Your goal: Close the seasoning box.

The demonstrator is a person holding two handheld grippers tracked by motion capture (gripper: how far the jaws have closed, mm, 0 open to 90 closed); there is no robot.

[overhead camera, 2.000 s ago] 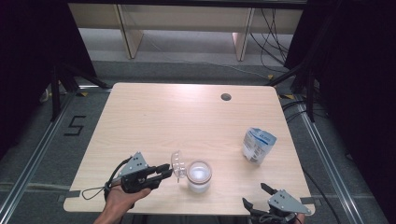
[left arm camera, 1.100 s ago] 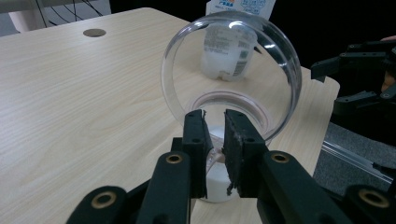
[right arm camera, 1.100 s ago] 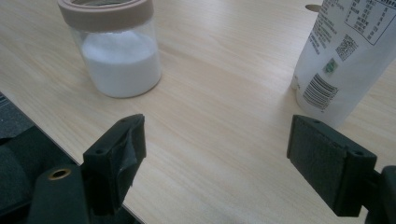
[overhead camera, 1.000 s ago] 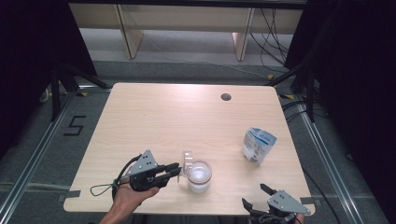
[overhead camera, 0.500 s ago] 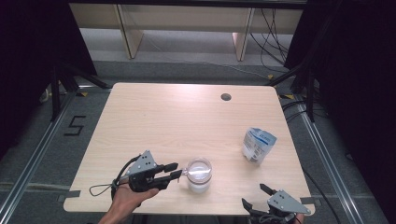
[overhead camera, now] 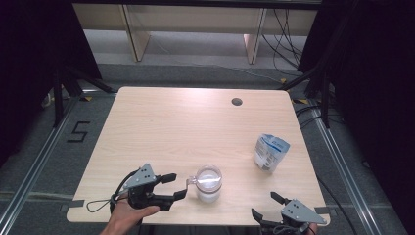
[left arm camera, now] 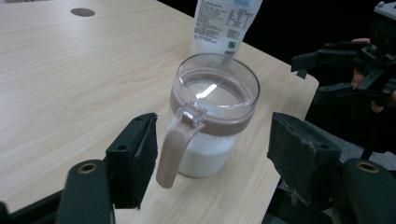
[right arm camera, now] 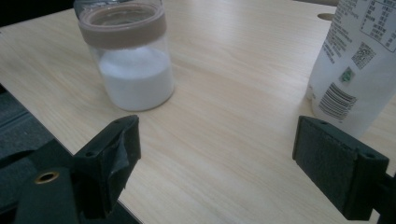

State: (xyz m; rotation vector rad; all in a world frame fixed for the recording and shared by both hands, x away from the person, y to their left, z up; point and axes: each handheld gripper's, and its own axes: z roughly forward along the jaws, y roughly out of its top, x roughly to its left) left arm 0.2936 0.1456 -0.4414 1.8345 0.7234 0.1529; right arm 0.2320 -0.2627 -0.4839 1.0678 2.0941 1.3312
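Note:
A clear jar with a brown rim and white powder inside stands near the table's front edge. Its brown handle points at my left gripper, which is open, with the jaws just short of the handle. In the left gripper view the jar stands between and beyond the two pads, and the handle is near the left one. My right gripper is open at the front right edge, with nothing in it. In the right gripper view the jar is far left.
A white printed pouch stands upright at the right of the table; it is also close to the right jaw in the right gripper view. A round cable hole lies at the back.
The clear flap that stood raised beside the jar now lies down on its rim. My left gripper has shifted slightly right toward the jar. The right gripper has stayed put.

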